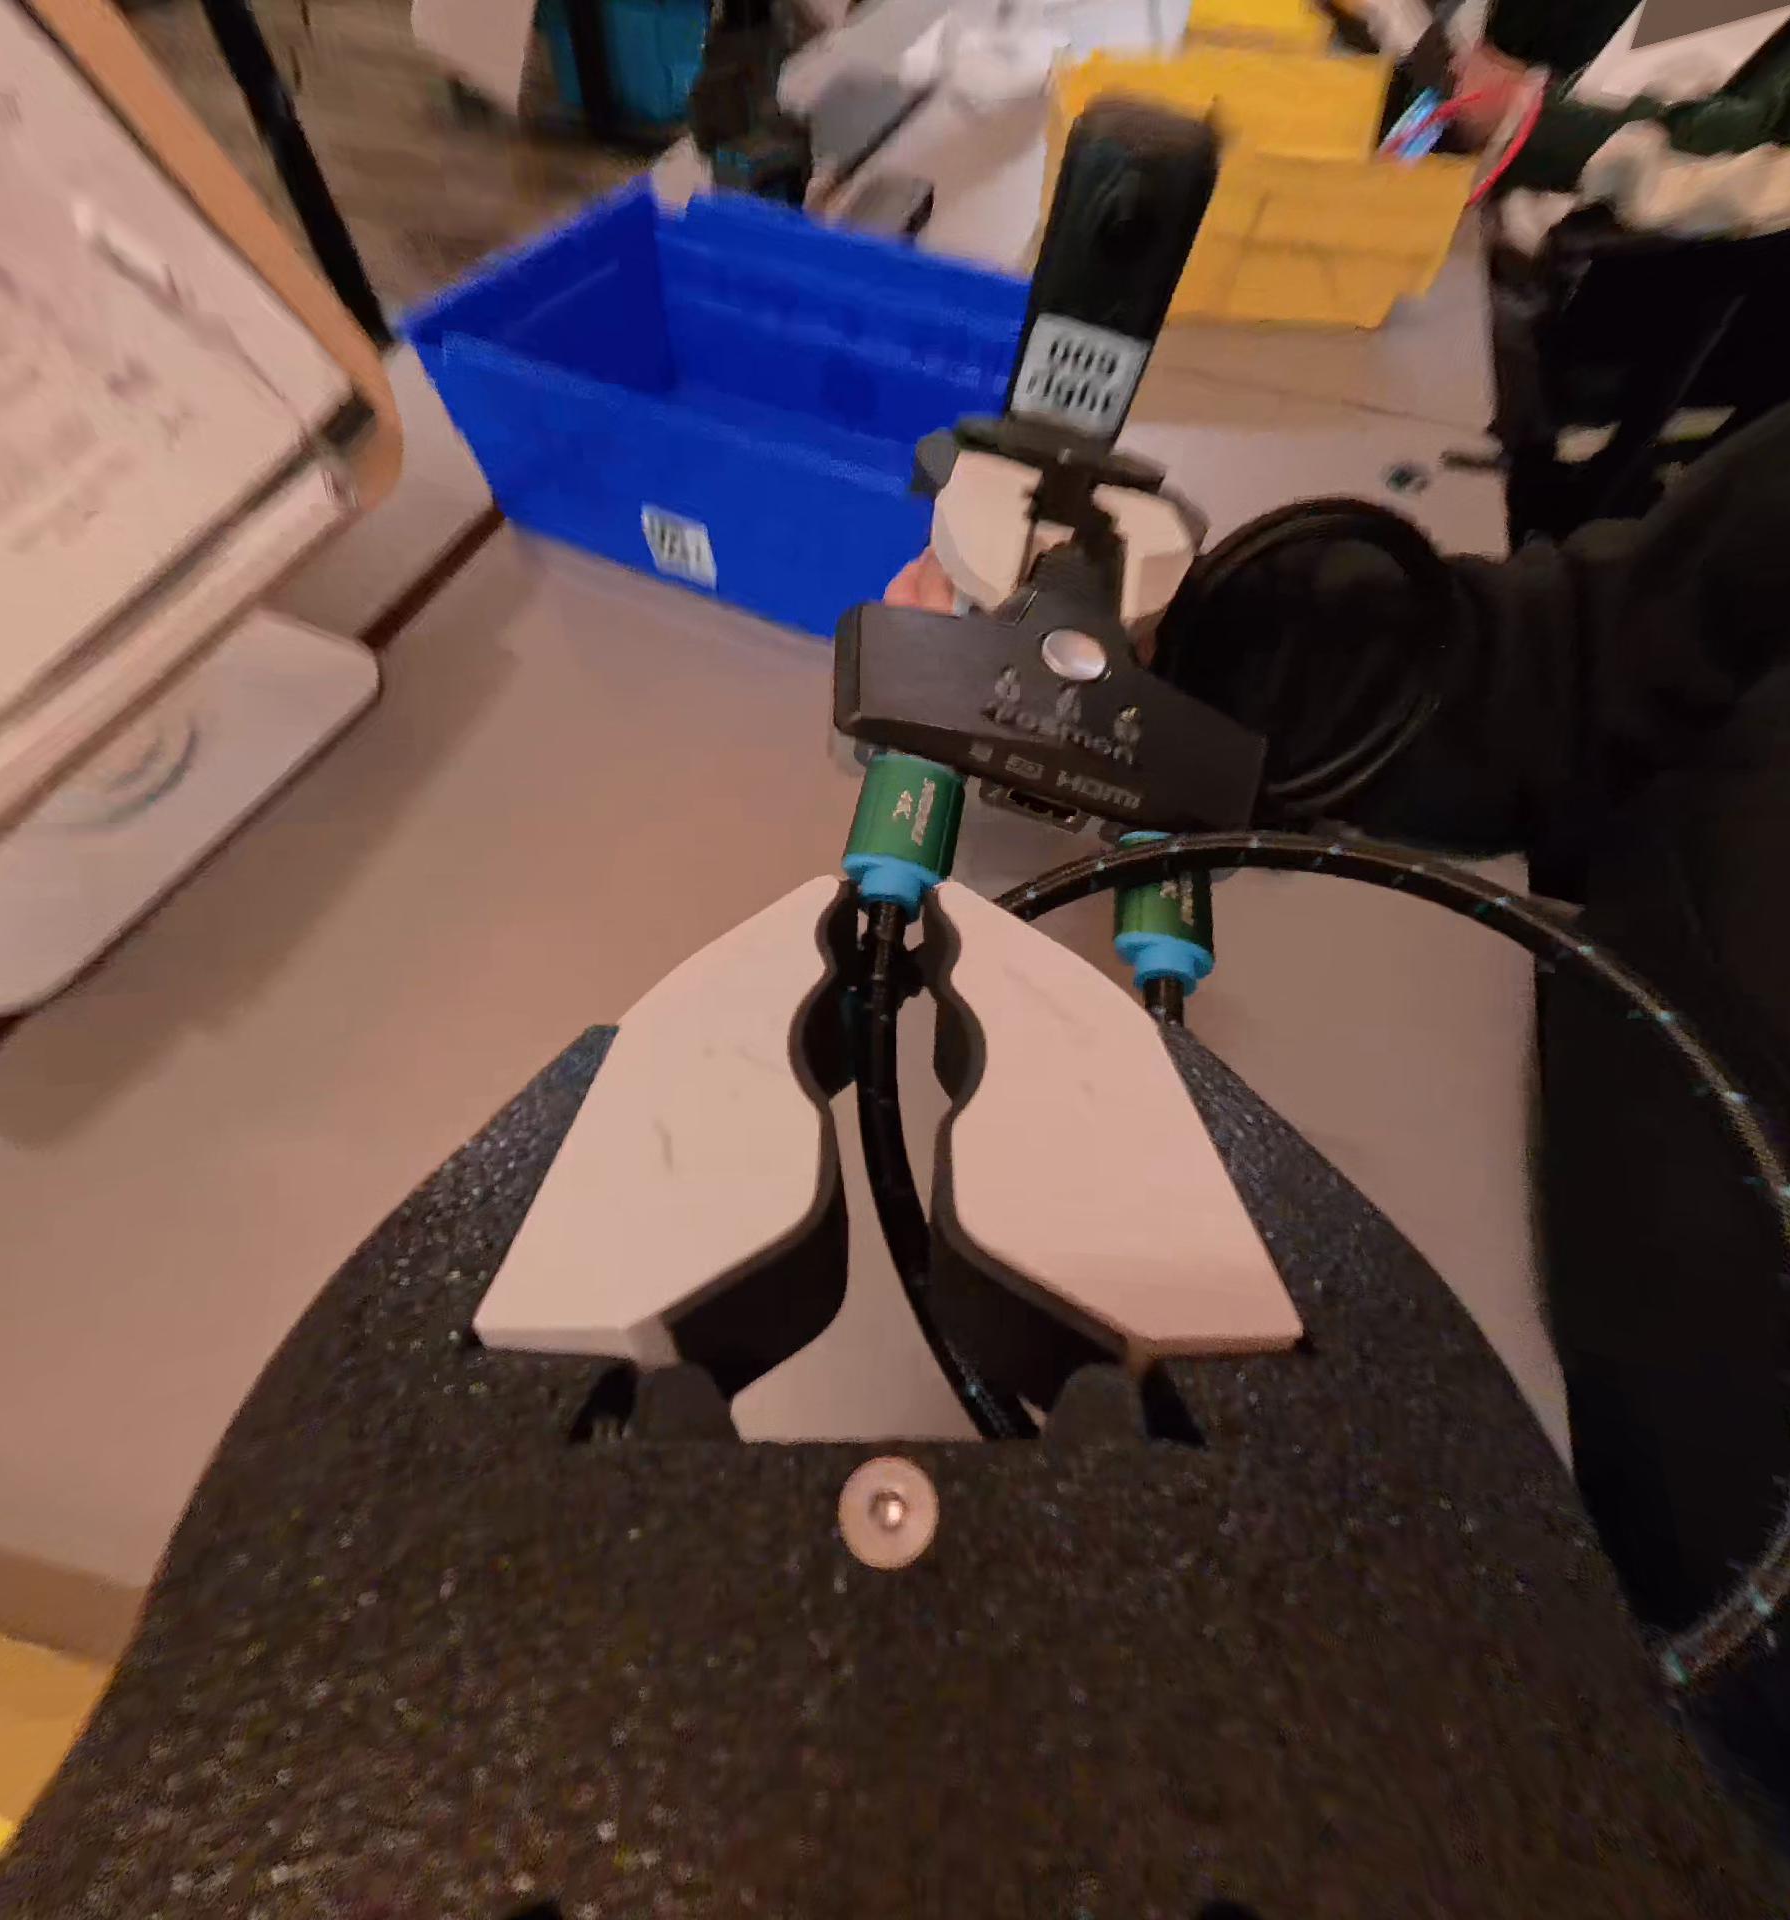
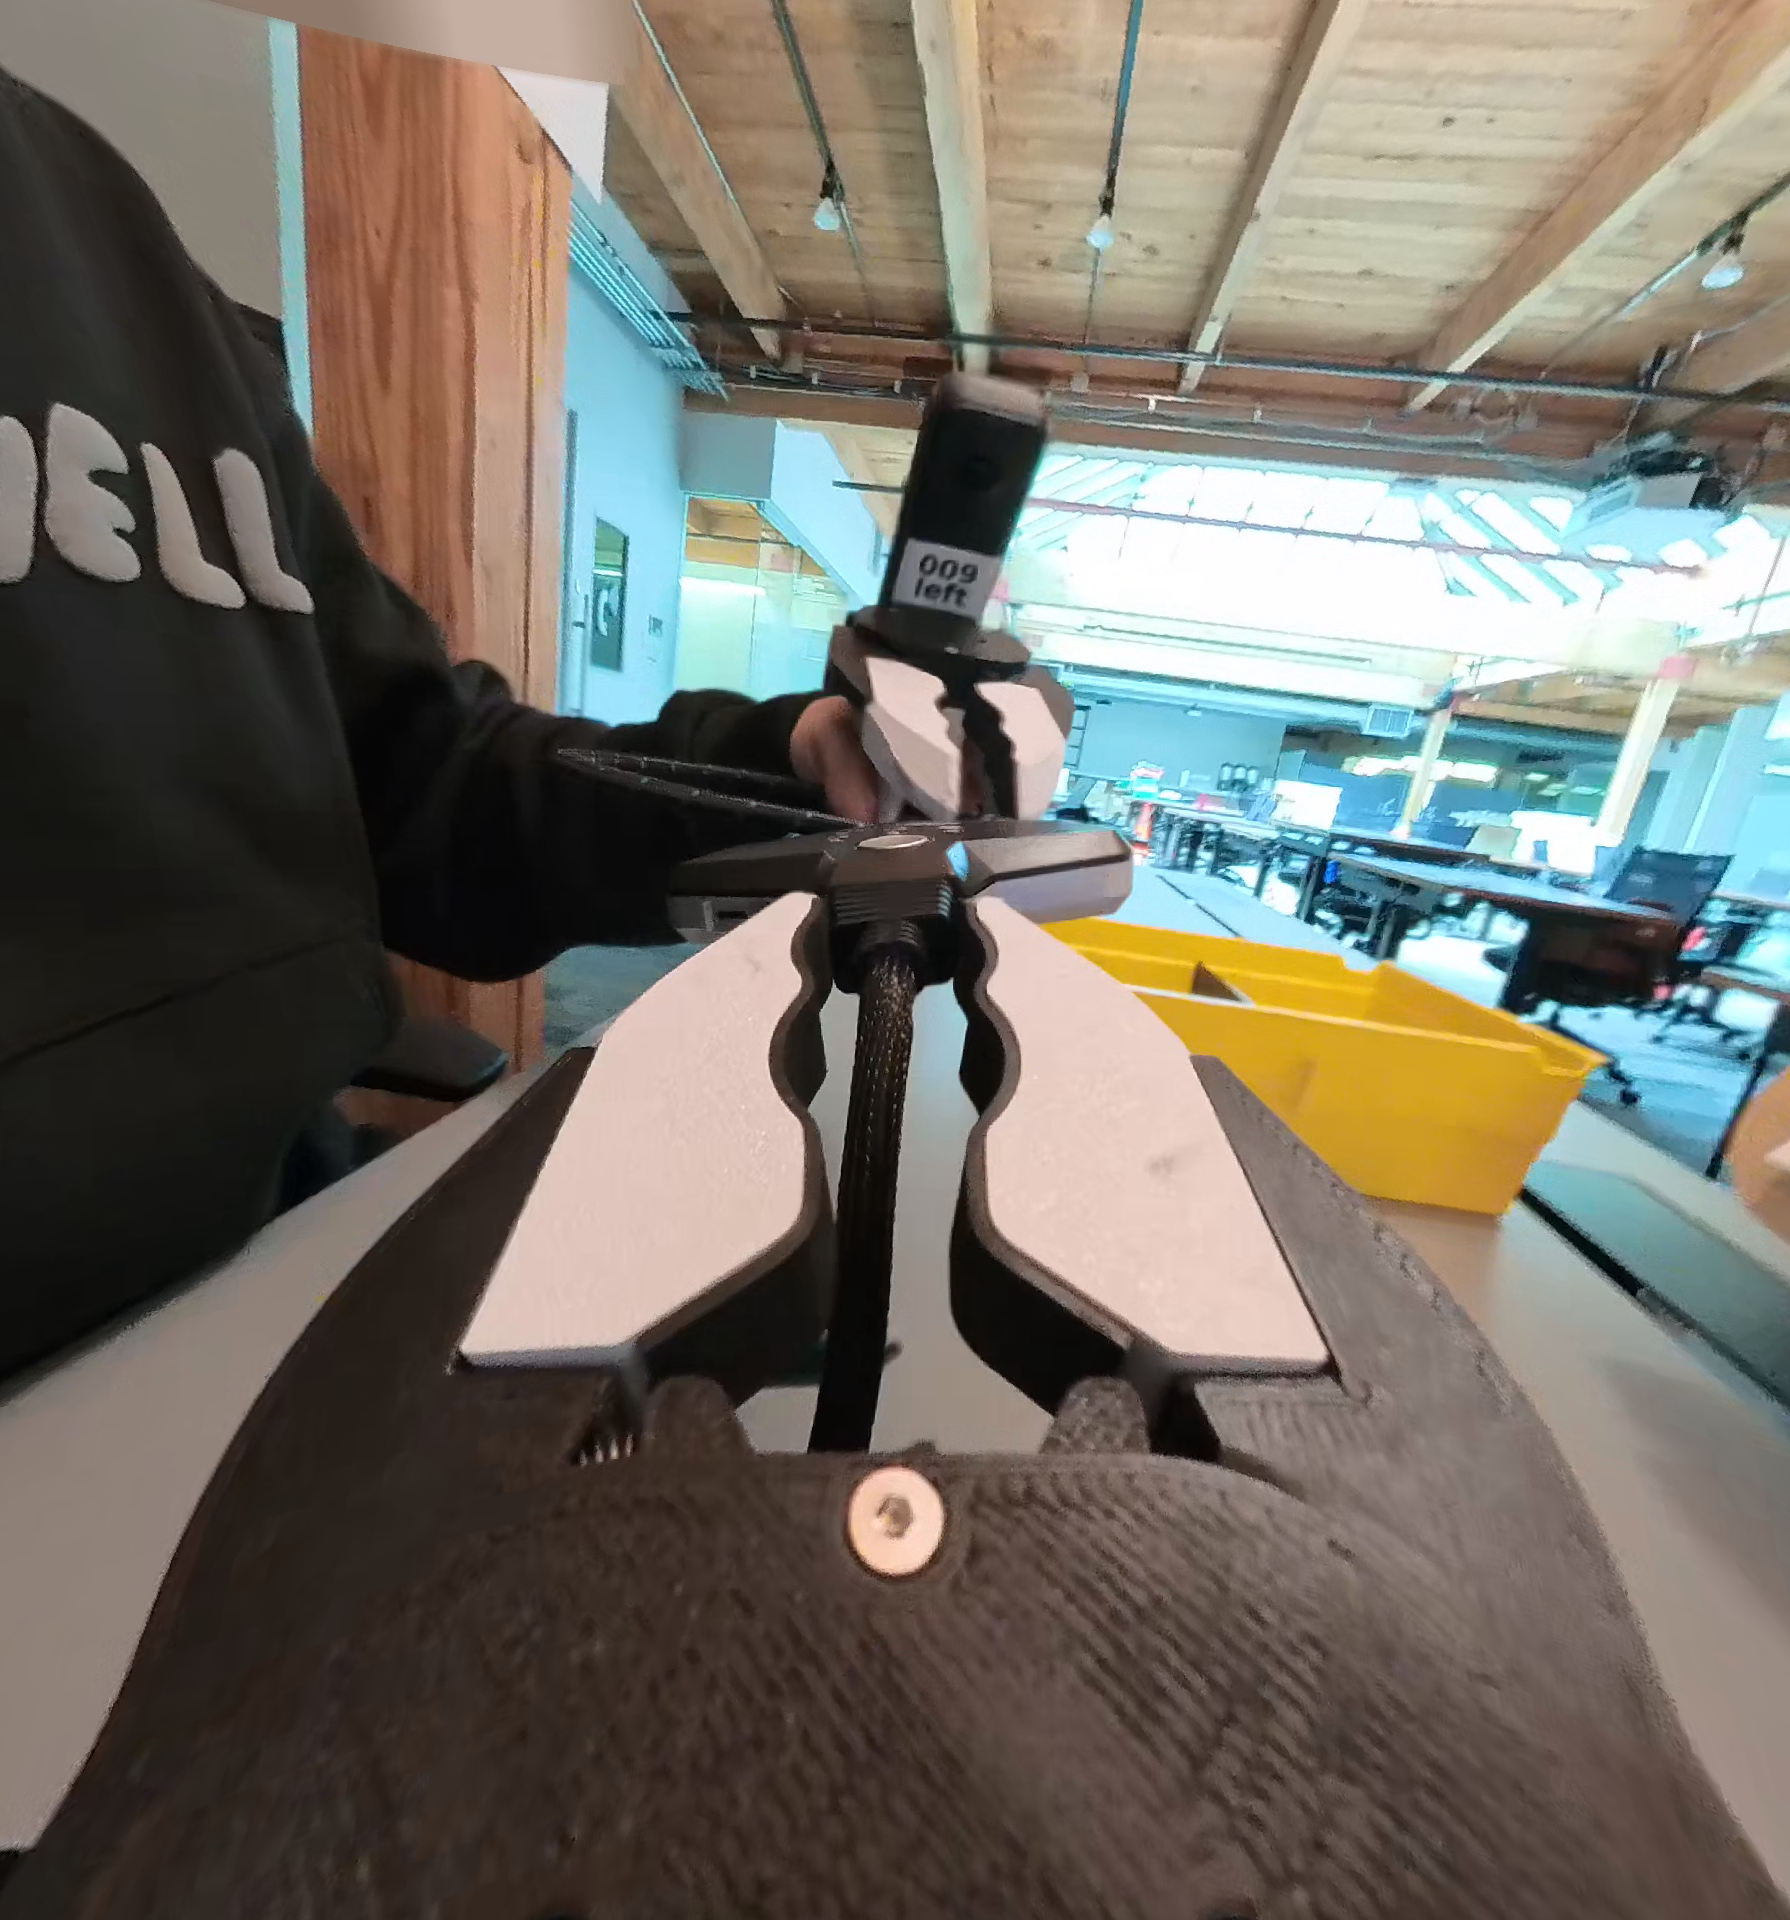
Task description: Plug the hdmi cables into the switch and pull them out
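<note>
Gripping the green plug [image 1: 903, 819], left tongs [image 1: 889, 902] face the switch [image 1: 1047, 717].

Landmark is the HDMI switch [image 1: 1052, 717]. Our left wrist view looks down at it from close, blue bin [image 1: 704, 416] beyond. Our right wrist view faces it from the opposite side, close and low, tilted up toward the ceiling. Both share the switch [image 2: 901, 878].
</note>
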The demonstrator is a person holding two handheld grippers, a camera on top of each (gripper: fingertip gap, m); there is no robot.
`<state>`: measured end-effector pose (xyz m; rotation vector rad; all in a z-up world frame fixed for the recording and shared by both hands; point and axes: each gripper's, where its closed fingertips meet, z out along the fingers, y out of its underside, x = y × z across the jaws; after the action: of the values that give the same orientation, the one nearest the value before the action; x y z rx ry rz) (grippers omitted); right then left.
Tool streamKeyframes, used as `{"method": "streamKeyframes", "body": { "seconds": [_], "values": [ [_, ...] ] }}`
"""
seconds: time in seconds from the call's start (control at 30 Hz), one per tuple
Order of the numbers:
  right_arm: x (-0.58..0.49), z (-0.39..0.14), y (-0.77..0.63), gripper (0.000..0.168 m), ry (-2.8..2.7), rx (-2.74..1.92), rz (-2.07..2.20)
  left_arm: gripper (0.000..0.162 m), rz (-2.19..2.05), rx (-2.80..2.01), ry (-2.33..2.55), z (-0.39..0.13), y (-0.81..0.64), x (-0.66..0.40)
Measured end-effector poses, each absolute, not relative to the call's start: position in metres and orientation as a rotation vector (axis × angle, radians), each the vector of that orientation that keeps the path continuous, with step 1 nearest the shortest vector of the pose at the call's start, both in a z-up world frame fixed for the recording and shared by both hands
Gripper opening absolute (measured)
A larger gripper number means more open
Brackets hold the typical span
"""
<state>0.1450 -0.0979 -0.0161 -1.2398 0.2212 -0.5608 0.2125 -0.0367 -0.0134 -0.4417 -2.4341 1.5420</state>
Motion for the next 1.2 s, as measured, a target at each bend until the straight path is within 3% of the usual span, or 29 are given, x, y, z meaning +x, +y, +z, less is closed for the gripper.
{"method": "streamKeyframes", "body": {
  "seconds": [0.1,0.2,0.33,0.43,0.53,0.77,0.97,1.2],
  "values": [
    [0.143,0.017,-0.112,0.023,0.209,-1.262,-0.703,0.036,1.929,-0.311,-2.228,0.036,-0.023,0.228],
    [0.132,0.080,-0.150,0.023,0.180,-1.384,-0.943,0.042,2.236,-0.061,-1.895,0.075,0.012,0.251],
    [0.115,0.165,-0.222,0.023,0.238,-1.546,-1.337,0.043,2.200,0.021,-1.875,0.031,0.021,0.255],
    [0.115,0.194,-0.292,0.023,0.435,-1.648,-1.644,0.043,2.066,0.069,-1.878,-0.008,0.005,0.246],
    [0.116,0.183,-0.358,0.023,0.672,-1.709,-1.871,0.043,1.971,0.049,-1.849,-0.028,-0.012,0.233],
    [0.121,0.104,-0.416,0.023,0.991,-1.656,-1.831,0.043,1.843,-0.048,-1.849,-0.045,-0.040,0.216],
    [0.125,0.091,-0.461,0.023,1.148,-1.374,-1.923,0.041,1.789,-0.054,-1.839,-0.059,-0.049,0.205],
    [0.124,0.062,-0.468,0.023,1.098,-1.485,-2.123,0.039,1.710,-0.101,-1.886,-0.072,-0.053,0.194]
  ]
}}
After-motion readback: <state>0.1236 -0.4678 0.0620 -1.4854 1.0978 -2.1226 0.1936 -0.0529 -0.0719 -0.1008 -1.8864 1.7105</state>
